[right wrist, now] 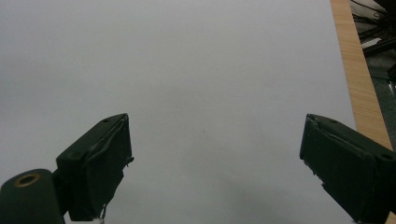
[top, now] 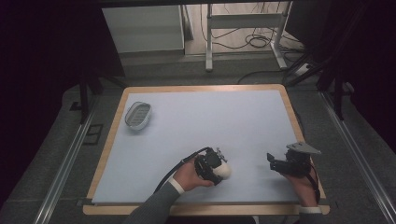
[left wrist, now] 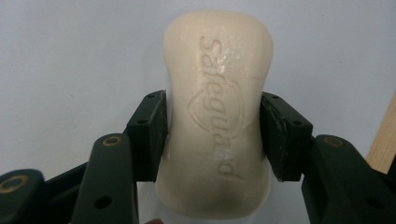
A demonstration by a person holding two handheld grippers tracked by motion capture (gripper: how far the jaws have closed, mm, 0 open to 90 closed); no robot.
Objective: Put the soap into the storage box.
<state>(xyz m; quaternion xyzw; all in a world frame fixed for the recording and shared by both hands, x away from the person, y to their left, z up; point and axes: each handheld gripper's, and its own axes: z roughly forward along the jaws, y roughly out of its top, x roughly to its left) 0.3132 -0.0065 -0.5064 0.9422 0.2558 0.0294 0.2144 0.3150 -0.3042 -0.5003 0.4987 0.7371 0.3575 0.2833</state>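
Observation:
A cream bar of soap [left wrist: 217, 116] with a brand name pressed into its top lies on the pale blue table mat [top: 210, 121], near the front edge at the centre. My left gripper [left wrist: 215, 135] is shut on the bar, a black pad pressed against each long side at its narrow waist. In the high view the soap [top: 225, 171] shows as a white lump at the tip of the left gripper [top: 219, 168]. My right gripper [top: 273, 164] rests at the front right of the mat, and in the right gripper view its jaws [right wrist: 215, 163] stand wide open over bare mat.
A small oval soap dish [top: 138, 115] with a slotted insert sits at the mat's far left. The wooden table border [top: 292, 116] frames the mat, close on the right of the right gripper [right wrist: 359, 88]. Dark floor, rails and cables surround the table.

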